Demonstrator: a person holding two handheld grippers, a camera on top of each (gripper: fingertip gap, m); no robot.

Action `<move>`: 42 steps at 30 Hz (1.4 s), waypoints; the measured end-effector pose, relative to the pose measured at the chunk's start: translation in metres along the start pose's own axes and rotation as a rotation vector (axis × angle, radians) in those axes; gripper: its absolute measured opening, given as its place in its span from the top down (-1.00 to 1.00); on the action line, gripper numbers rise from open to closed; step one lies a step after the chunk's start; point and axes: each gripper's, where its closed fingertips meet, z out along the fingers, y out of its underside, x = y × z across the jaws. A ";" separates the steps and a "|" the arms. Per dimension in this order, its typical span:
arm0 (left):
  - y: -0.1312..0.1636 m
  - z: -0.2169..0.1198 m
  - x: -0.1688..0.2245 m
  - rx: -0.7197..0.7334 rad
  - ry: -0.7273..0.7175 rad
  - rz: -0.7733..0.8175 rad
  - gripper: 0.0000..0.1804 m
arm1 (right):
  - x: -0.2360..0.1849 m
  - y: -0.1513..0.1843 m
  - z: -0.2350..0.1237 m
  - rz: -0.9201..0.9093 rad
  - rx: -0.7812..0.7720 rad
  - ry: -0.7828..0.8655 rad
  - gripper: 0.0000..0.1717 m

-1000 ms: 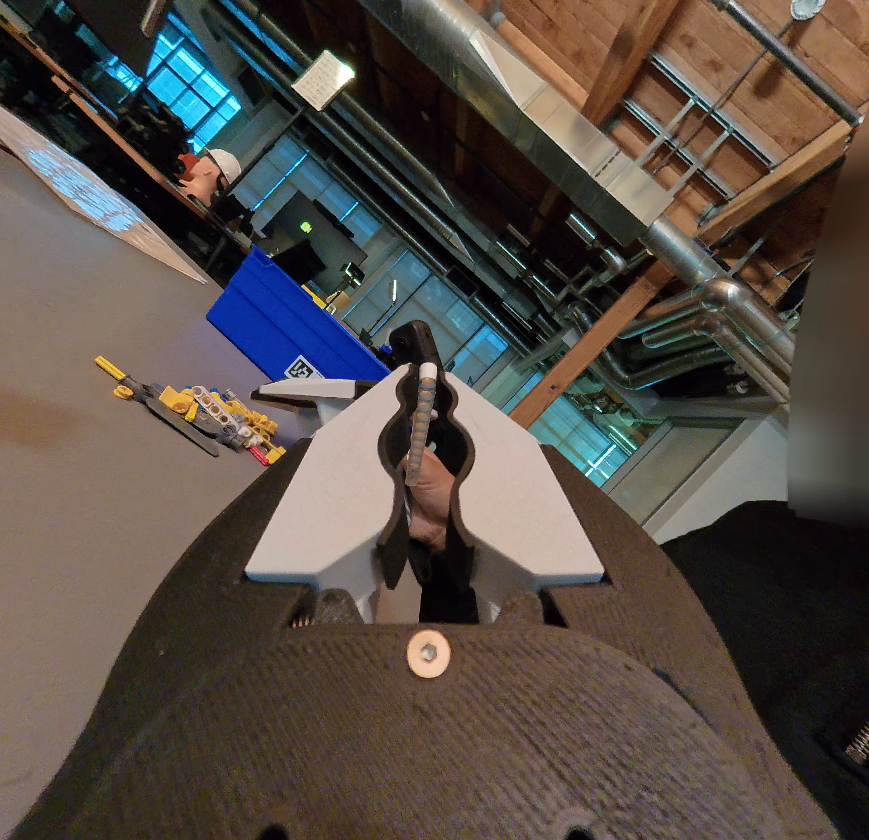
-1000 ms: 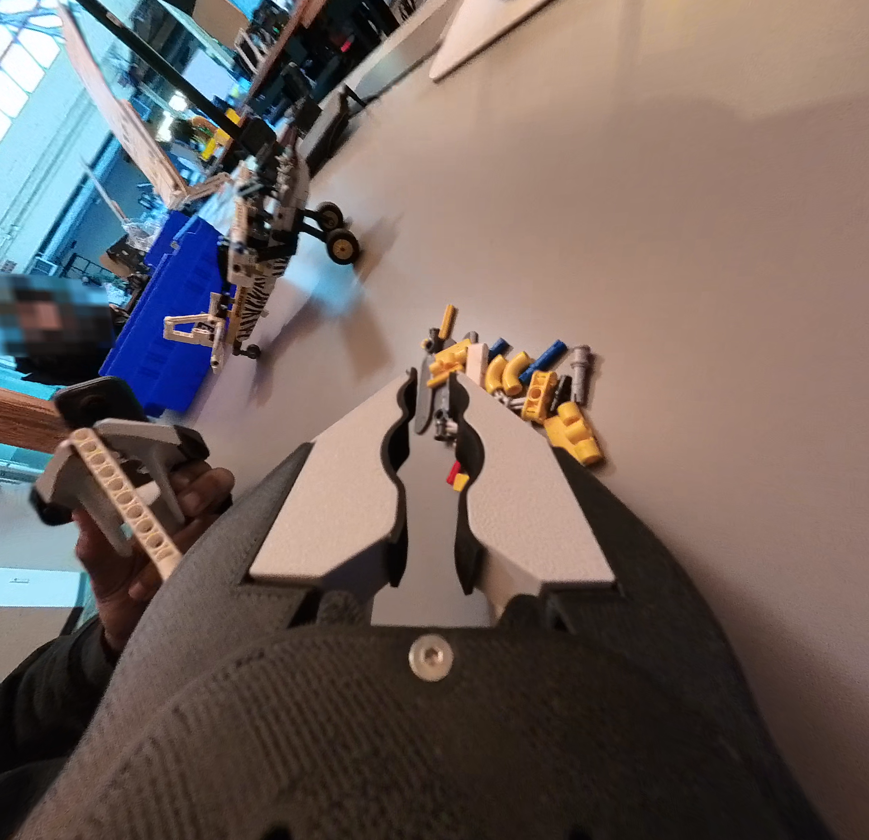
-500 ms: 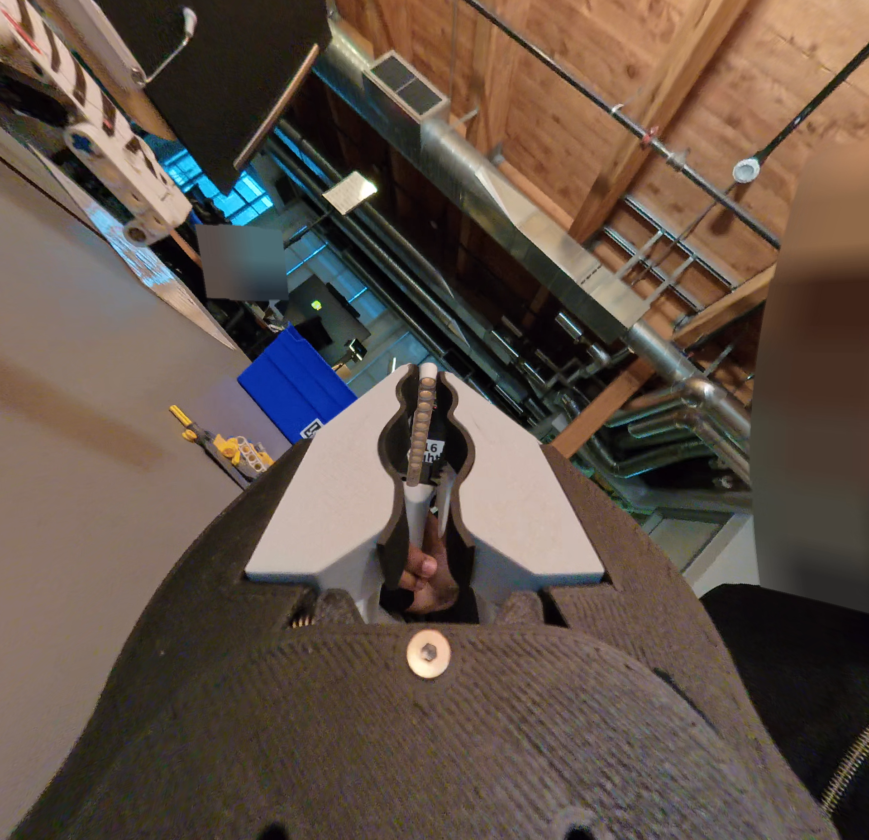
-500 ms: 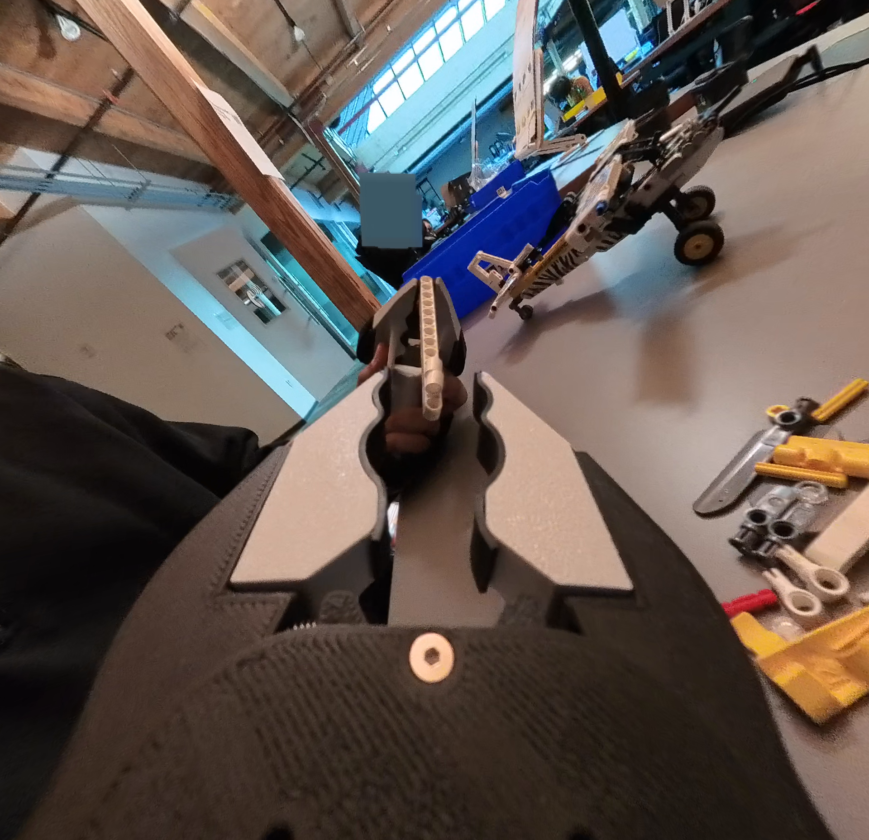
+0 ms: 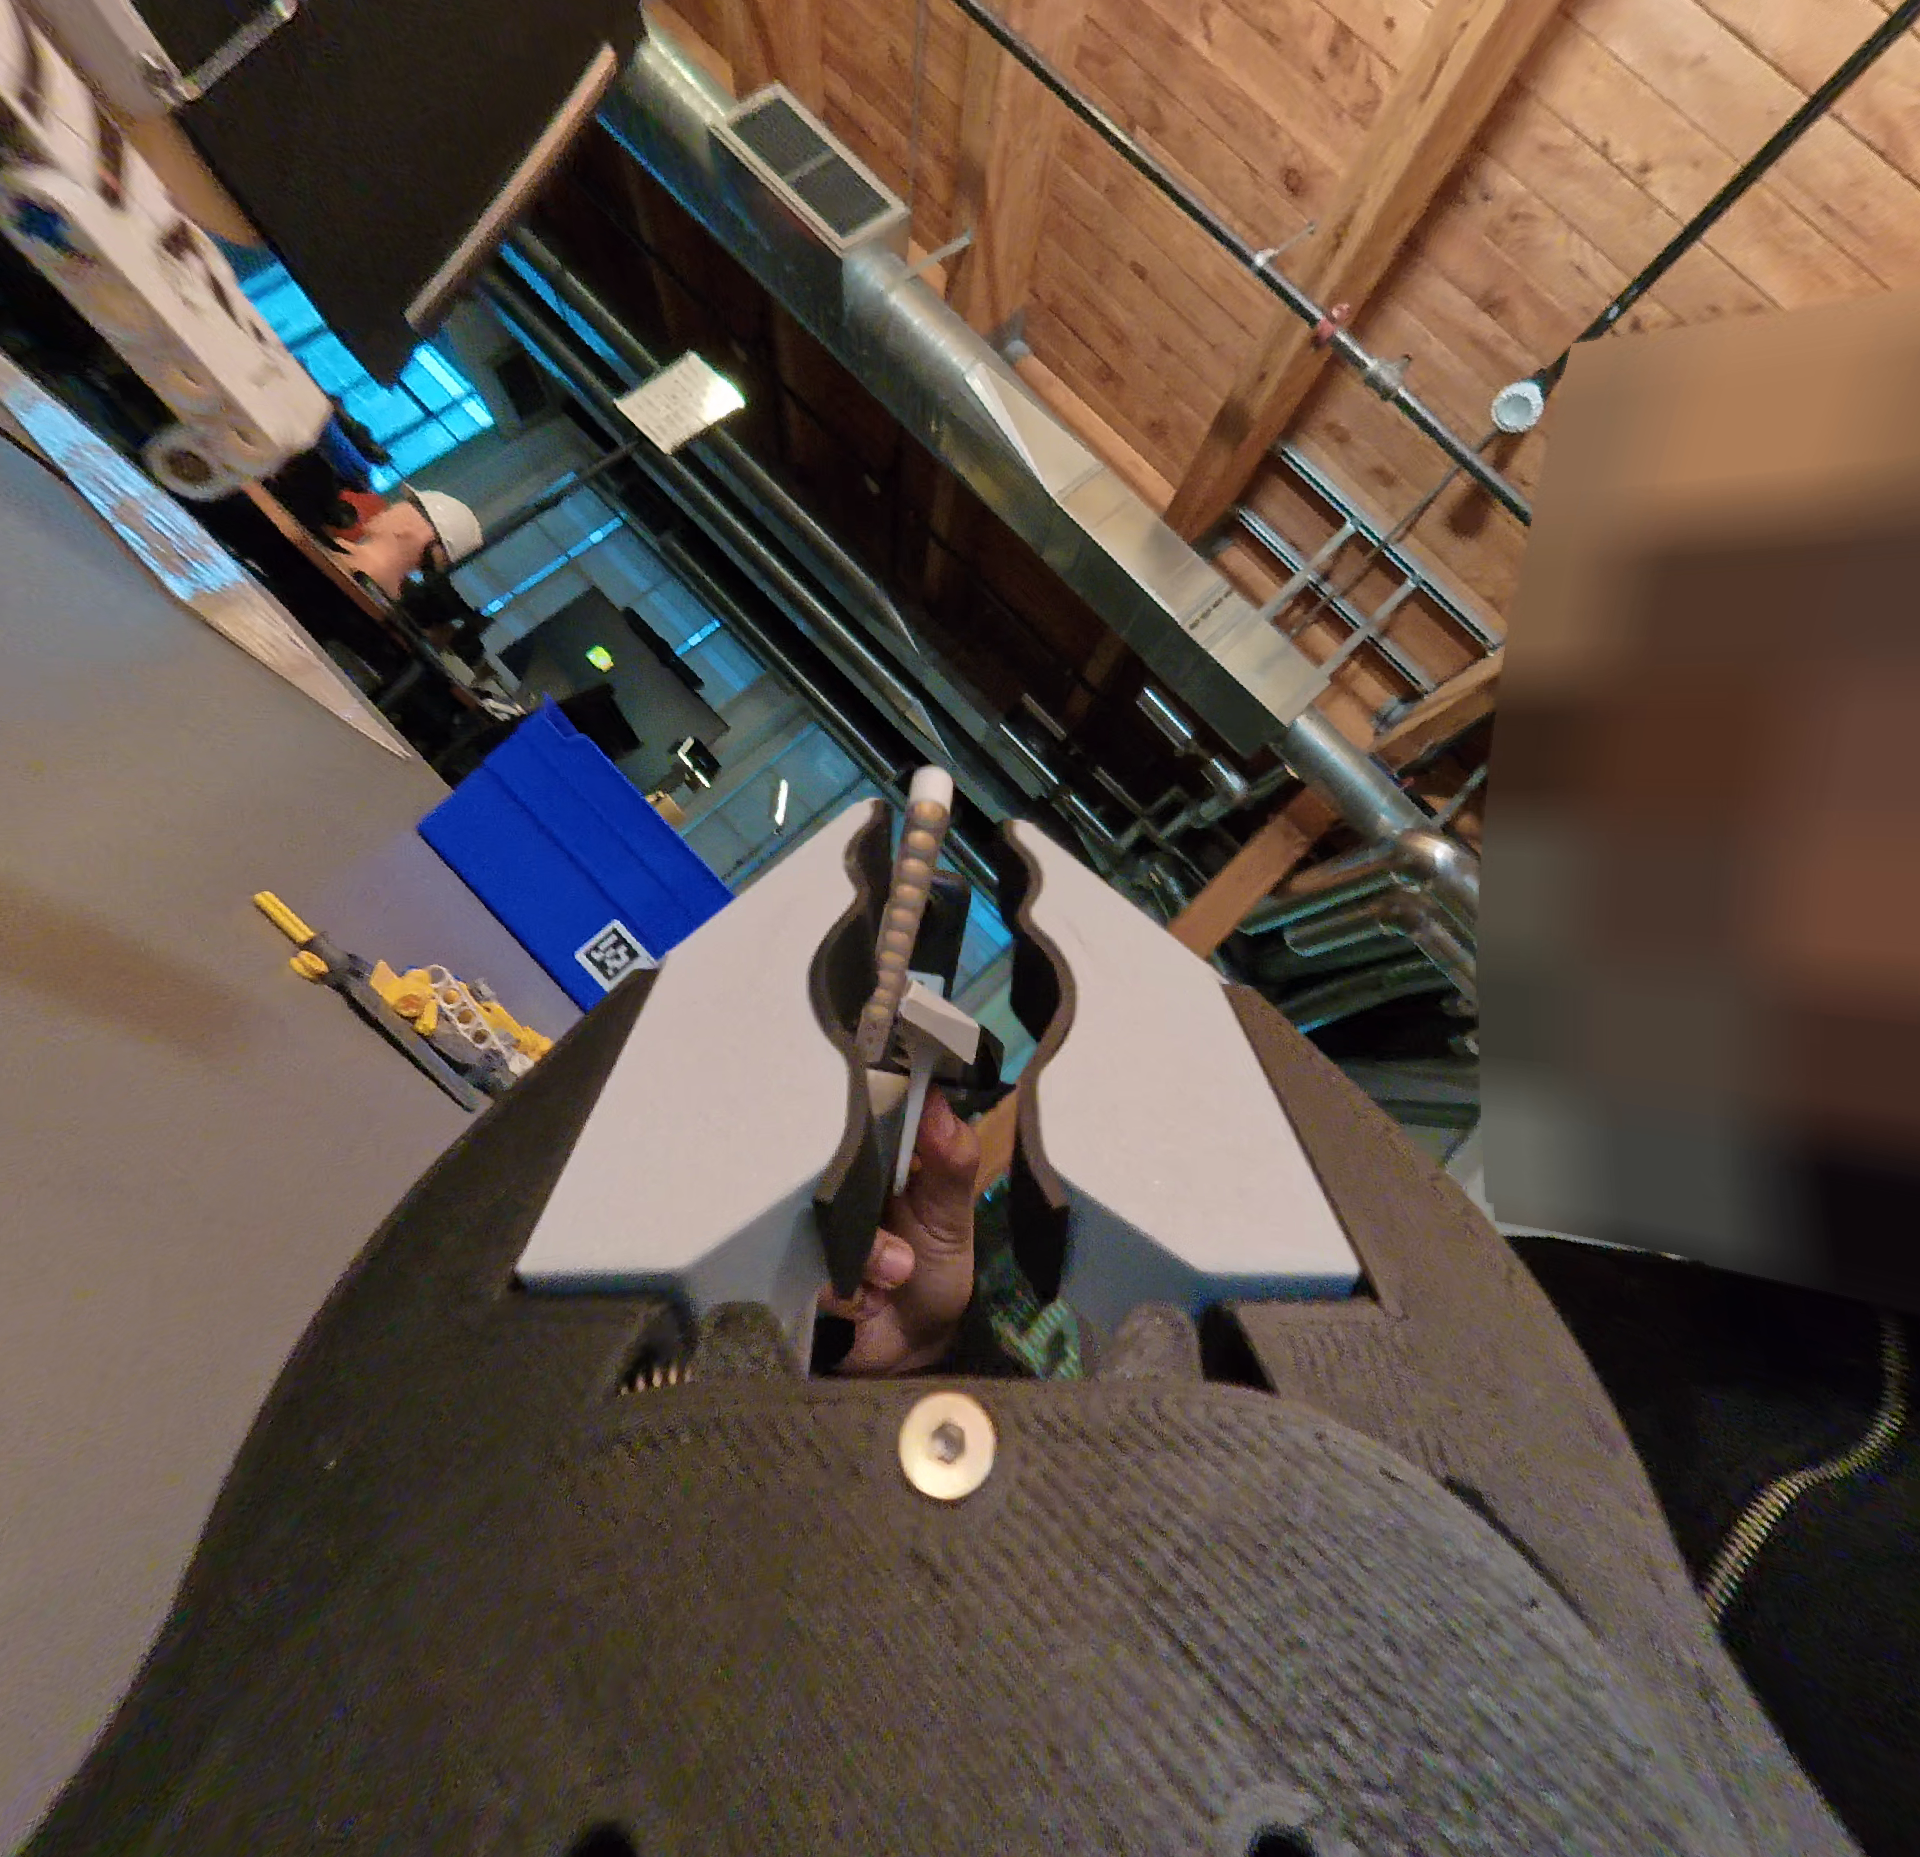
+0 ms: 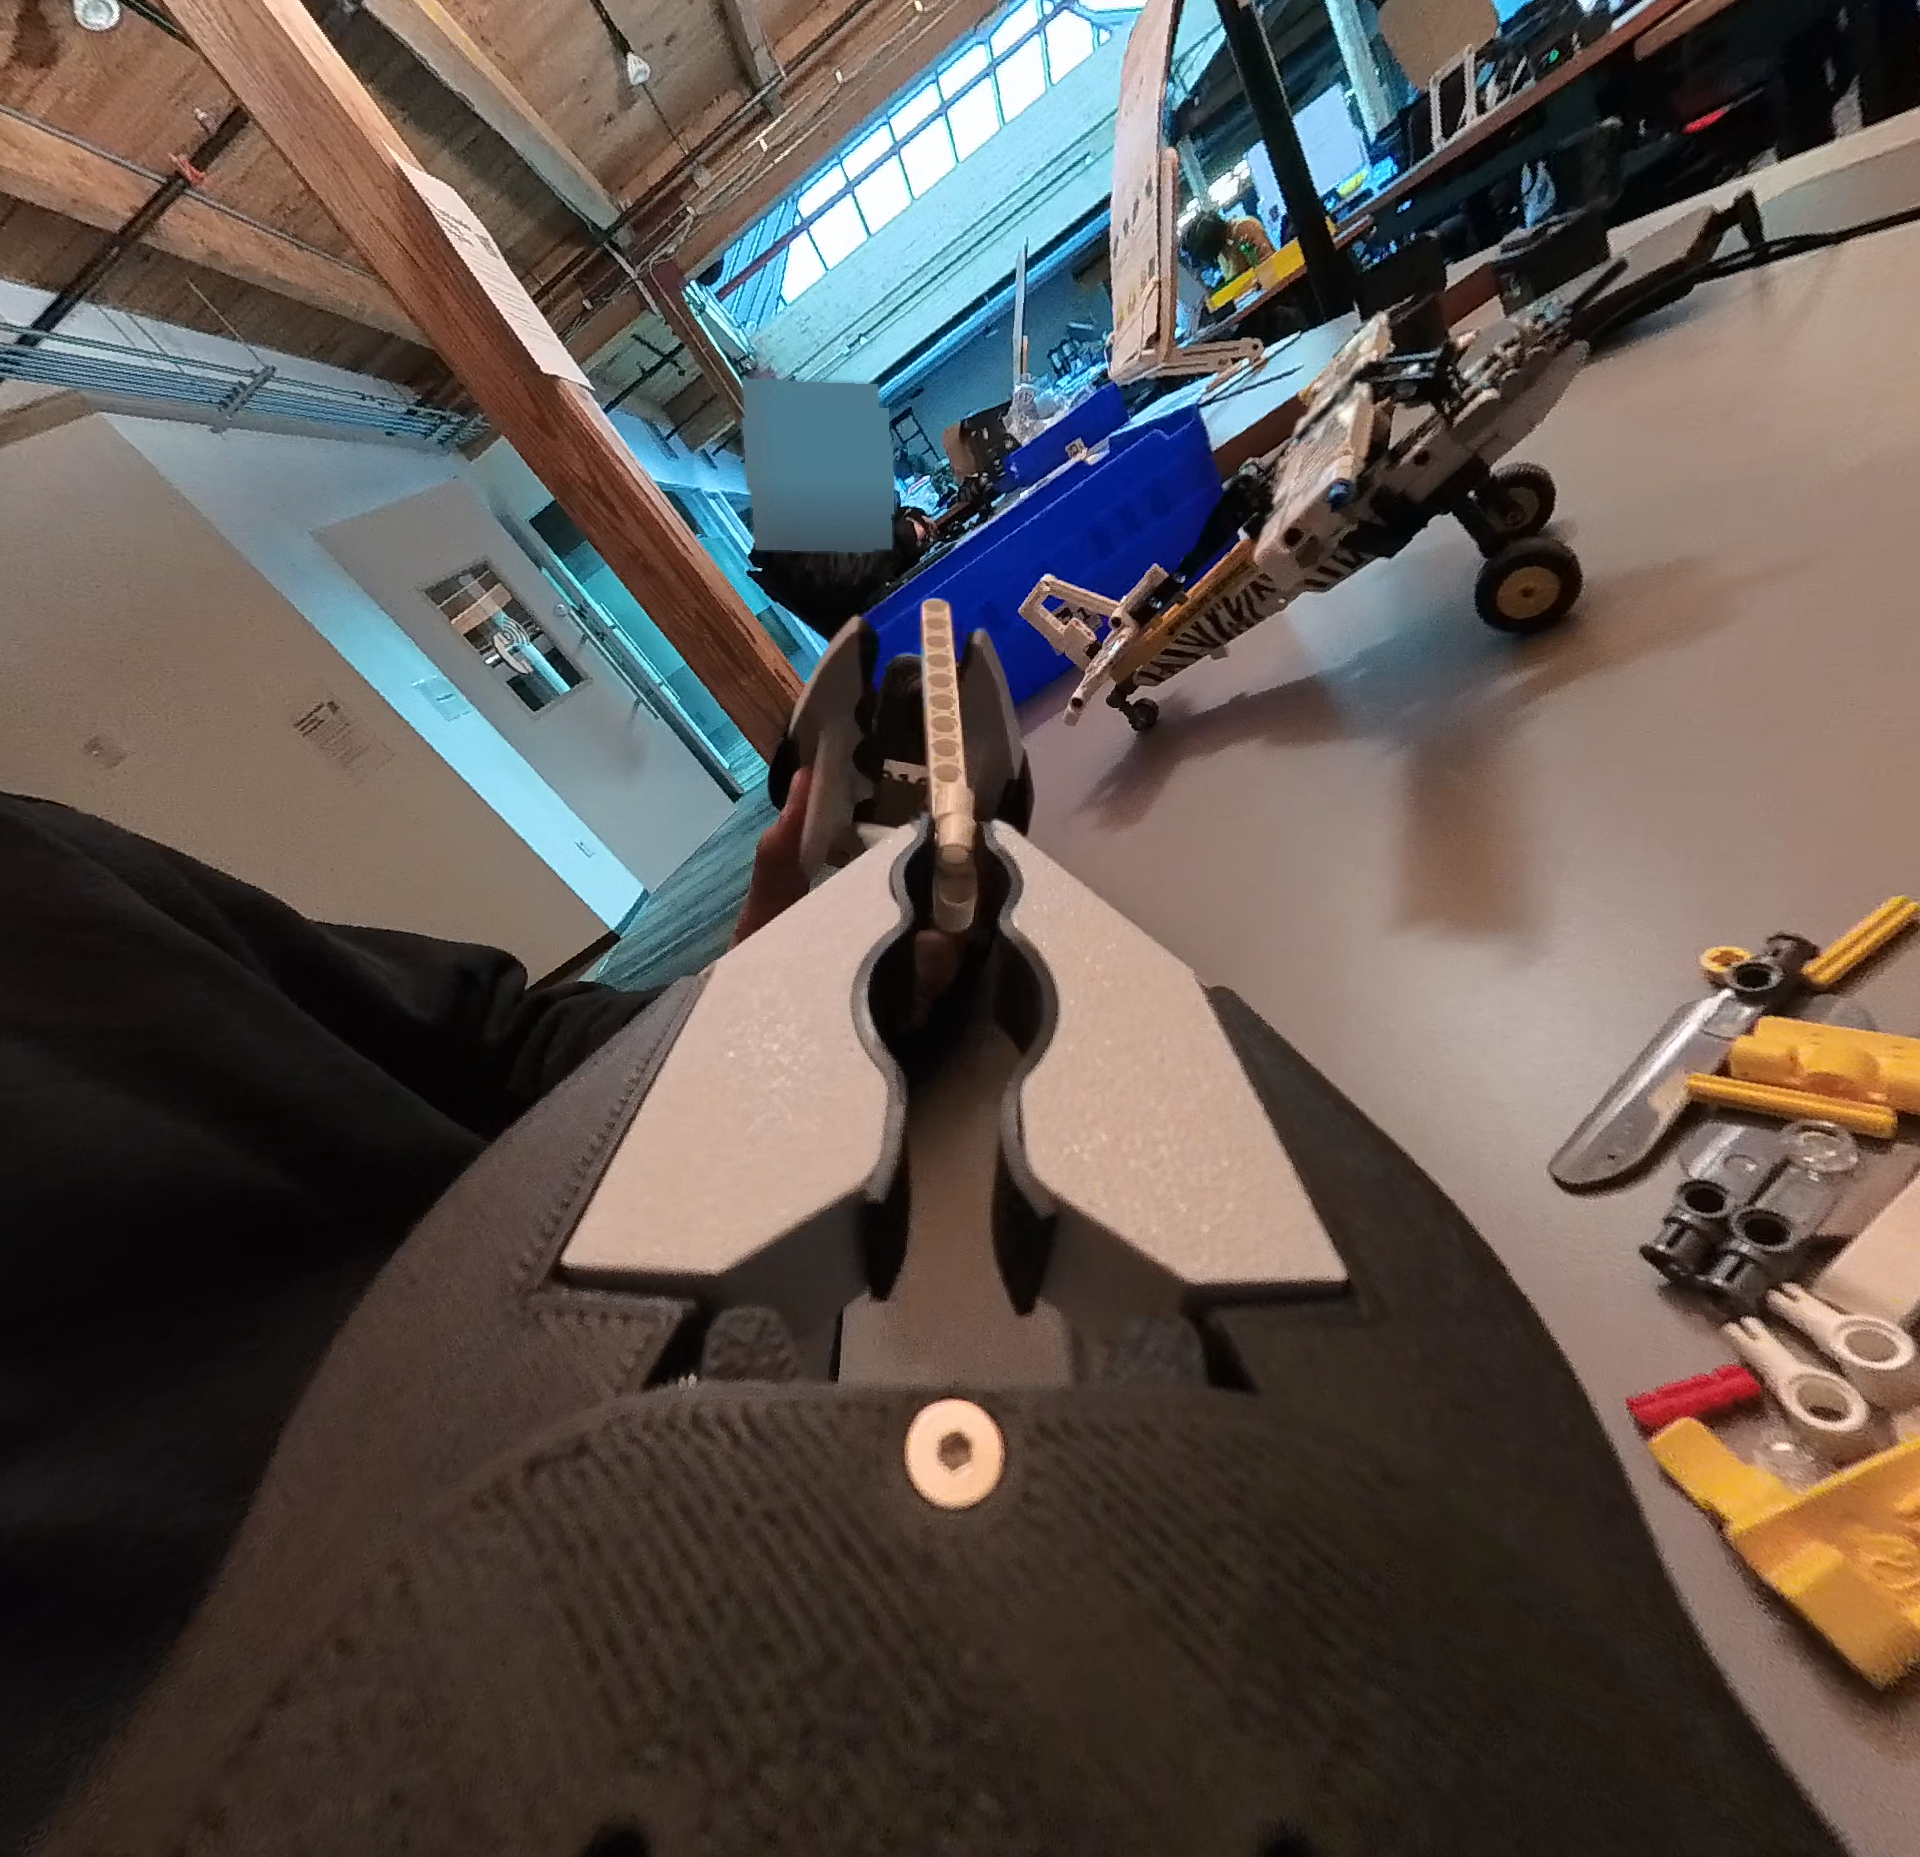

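Converted industrial loft used as a maker workshop: plank ceiling (image 5: 1299,145) on heavy timber beams (image 6: 436,280), exposed metal ductwork (image 5: 1039,436) and pipes, clerestory windows (image 6: 935,155). Grey counter (image 6: 1455,872) strewn with toy building pieces (image 6: 1787,1132), a half-built wheeled model (image 6: 1351,519), blue bins (image 6: 1101,519).

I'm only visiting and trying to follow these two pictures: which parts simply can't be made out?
- Left wrist view: the white holed beam's lower end, behind the hand-held gripper's fingers.
- Left wrist view: most of the toy parts, small and partly behind the gripper body.
- Right wrist view: the yellow piece, cut by the right edge.
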 end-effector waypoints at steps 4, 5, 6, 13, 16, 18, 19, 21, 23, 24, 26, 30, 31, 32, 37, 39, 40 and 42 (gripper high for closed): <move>0.020 0.009 0.006 -0.107 0.015 0.055 0.57 | -0.009 -0.006 0.002 -0.017 0.050 -0.033 0.94; 0.026 0.012 0.006 -0.141 0.009 0.078 0.54 | -0.011 -0.007 0.003 -0.017 0.062 -0.041 0.94; 0.032 0.014 0.007 -0.176 0.007 0.098 0.53 | -0.013 -0.007 0.004 -0.018 0.070 -0.046 0.94; 0.058 0.020 0.004 -0.313 -0.019 0.126 0.68 | -0.018 -0.001 0.011 -0.028 0.045 -0.067 0.94; 0.056 0.020 0.002 -0.306 -0.025 0.115 0.83 | -0.018 -0.005 0.008 -0.004 0.076 -0.077 0.94; 0.054 0.019 0.003 -0.291 -0.019 0.109 0.88 | -0.019 -0.007 0.006 0.016 0.089 -0.095 0.95; 0.053 0.019 0.004 -0.287 -0.013 0.104 0.90 | -0.019 -0.007 0.006 0.025 0.088 -0.099 0.95; 0.053 0.019 0.005 -0.289 -0.002 0.093 0.92 | -0.019 -0.005 0.007 0.031 0.079 -0.104 0.95; 0.053 0.019 0.005 -0.286 0.004 0.089 0.95 | -0.018 -0.004 0.008 0.040 0.072 -0.109 0.94; 0.053 0.019 0.005 -0.287 0.003 0.088 0.95 | -0.018 -0.004 0.008 0.045 0.072 -0.112 0.95; 0.053 0.019 0.005 -0.287 -0.001 0.088 0.95 | -0.018 -0.004 0.008 0.049 0.071 -0.111 0.95; 0.052 0.018 0.005 -0.286 -0.010 0.106 0.98 | -0.022 -0.003 0.008 0.030 0.069 -0.128 0.94; 0.052 0.017 0.006 -0.285 -0.006 0.112 0.98 | -0.023 -0.003 0.008 0.024 0.072 -0.135 0.94; 0.051 0.017 0.007 -0.281 -0.004 0.117 0.98 | -0.023 -0.004 0.008 0.020 0.079 -0.136 0.92; 0.044 0.015 0.007 -0.241 -0.011 0.125 0.98 | -0.018 -0.012 0.002 0.068 0.135 -0.143 0.73; 0.044 0.015 0.007 -0.236 -0.026 0.146 0.98 | -0.020 -0.007 0.006 0.074 0.097 -0.151 0.75; 0.043 0.014 0.005 -0.229 -0.045 0.164 0.98 | -0.019 -0.004 0.008 0.062 0.079 -0.139 0.78; 0.043 0.015 0.003 -0.225 -0.076 0.207 0.98 | -0.018 -0.001 0.011 0.038 0.059 -0.112 0.85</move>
